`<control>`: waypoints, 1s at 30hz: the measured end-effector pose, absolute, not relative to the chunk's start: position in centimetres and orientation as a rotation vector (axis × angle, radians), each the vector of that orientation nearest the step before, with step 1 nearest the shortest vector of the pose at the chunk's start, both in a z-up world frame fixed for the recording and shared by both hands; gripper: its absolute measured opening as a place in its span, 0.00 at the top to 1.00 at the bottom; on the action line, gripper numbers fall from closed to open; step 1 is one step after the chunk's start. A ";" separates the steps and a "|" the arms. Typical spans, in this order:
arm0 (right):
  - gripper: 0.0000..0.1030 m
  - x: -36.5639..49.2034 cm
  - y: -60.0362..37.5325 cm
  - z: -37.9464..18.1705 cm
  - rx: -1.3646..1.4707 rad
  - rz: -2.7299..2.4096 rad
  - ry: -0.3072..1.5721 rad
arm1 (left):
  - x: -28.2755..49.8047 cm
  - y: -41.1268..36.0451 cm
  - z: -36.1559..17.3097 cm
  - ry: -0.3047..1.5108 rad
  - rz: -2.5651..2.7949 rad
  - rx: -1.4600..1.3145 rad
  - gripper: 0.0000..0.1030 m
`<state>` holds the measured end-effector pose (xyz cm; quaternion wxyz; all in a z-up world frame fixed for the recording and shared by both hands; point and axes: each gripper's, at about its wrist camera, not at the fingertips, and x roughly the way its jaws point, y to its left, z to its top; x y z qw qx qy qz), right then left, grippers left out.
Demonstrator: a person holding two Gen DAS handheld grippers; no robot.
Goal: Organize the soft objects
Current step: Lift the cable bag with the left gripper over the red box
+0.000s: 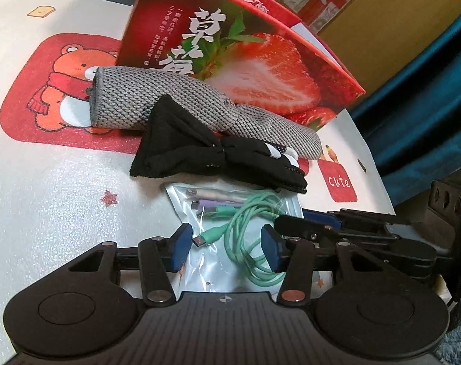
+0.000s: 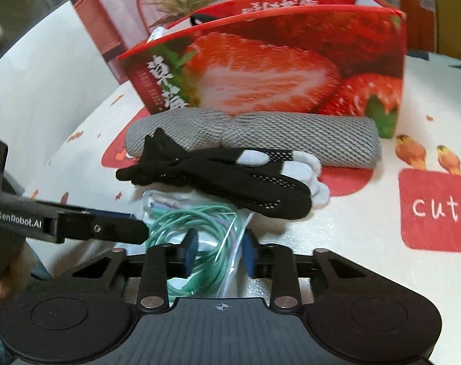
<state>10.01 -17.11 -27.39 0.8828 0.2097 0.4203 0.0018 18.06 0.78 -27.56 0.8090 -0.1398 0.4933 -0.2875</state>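
Note:
A grey knitted roll [image 1: 181, 100] [image 2: 260, 137] lies against the red strawberry box [image 1: 248, 57] [image 2: 276, 67]. A black glove with white fingertips [image 1: 218, 155] [image 2: 230, 176] lies in front of it. A clear bag holding a green cable [image 1: 245, 228] [image 2: 197, 243] lies nearest. My left gripper [image 1: 227, 249] is open, its blue pads on either side of the bag. My right gripper [image 2: 219, 252] is open, its pads on either side of the bag's right part. The right gripper shows in the left wrist view [image 1: 352, 231]; the left one shows in the right wrist view [image 2: 78, 225].
The table wears a white cloth with red bear and "cute" prints [image 1: 63, 91] [image 2: 437, 210]. White soft items sit inside the box [image 2: 181, 24]. A teal cloth [image 1: 428, 106] hangs beyond the table's right edge. A plant stands behind the box [image 2: 181, 3].

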 end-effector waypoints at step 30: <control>0.78 12.2 -20.9 -16.9 0.323 -0.029 0.561 | 22.0 -1.2 -16.4 0.687 -0.697 -0.295 0.50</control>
